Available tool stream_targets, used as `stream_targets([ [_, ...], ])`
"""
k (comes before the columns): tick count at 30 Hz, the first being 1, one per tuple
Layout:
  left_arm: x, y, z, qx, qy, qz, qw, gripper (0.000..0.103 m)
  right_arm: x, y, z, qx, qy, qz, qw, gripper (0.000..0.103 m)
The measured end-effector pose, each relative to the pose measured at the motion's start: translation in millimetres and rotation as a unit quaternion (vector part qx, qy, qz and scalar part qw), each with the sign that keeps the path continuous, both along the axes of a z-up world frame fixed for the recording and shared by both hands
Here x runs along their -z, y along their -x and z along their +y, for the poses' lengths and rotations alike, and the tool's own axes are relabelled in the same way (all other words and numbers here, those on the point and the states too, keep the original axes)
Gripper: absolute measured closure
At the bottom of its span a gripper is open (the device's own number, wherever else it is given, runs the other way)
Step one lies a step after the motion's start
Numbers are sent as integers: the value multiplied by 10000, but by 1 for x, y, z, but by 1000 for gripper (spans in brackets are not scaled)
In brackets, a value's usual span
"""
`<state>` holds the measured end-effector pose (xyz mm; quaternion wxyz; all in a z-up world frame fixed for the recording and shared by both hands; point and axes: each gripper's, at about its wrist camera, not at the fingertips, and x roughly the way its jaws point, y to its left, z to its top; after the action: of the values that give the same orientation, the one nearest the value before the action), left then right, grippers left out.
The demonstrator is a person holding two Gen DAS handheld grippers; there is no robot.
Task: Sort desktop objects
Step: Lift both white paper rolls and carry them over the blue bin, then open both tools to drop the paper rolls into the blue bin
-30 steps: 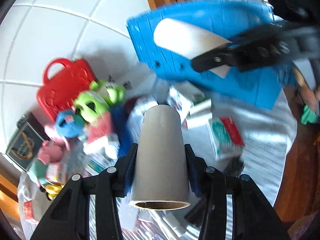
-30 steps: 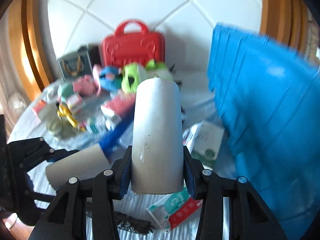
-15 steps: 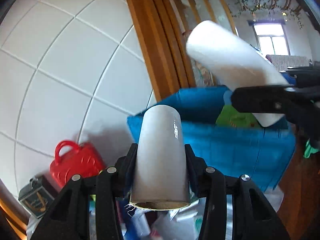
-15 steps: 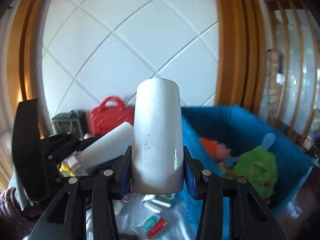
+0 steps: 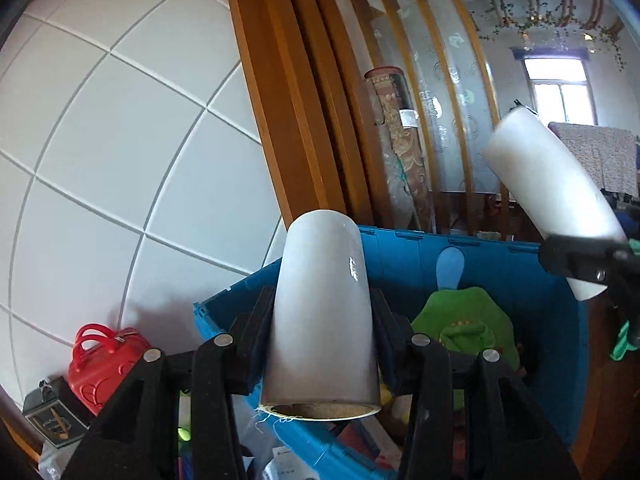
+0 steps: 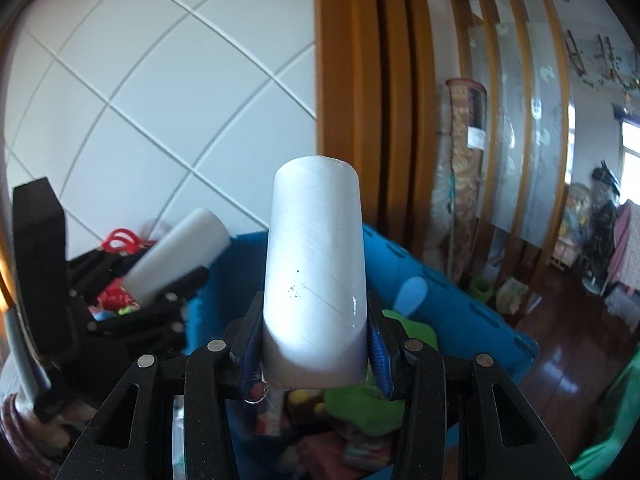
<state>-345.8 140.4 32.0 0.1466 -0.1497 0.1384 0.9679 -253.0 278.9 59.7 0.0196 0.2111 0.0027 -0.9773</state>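
Left tool (image 5: 322, 344) clamping one cardboard tube (image 5: 322, 312), frame centre; right tool (image 6: 316, 354) clamping second tube (image 6: 316, 276). Both above blue bin (image 5: 472, 252). We see risk: early release, tube clips rim, bounces out; tools collide.

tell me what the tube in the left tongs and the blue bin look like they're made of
The tube in the left tongs: probably cardboard, since its open end shows a brown fibrous rim, with a pale glossy outer wrap that catches a highlight. The blue bin: likely rigid moulded plastic, judging by its uniform colour, ribbed panels and slotted rim.
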Motion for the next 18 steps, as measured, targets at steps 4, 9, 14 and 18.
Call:
stream_targets([
  [4, 5, 20, 21, -157, 109, -118, 9997, 59, 15, 29, 31, 37, 27, -227, 9997, 59],
  [9, 13, 36, 37, -359, 130, -362, 9986, 58, 32, 61, 58, 88, 54, -496, 9987, 59],
  [14, 9, 38, 56, -607, 278, -210, 9975, 37, 34, 71, 78, 144, 330, -574, 9977, 32],
  [18, -2, 22, 58, -1057, 300, 266, 9936, 0, 25, 66, 81, 237, 191, -381, 9988, 24],
])
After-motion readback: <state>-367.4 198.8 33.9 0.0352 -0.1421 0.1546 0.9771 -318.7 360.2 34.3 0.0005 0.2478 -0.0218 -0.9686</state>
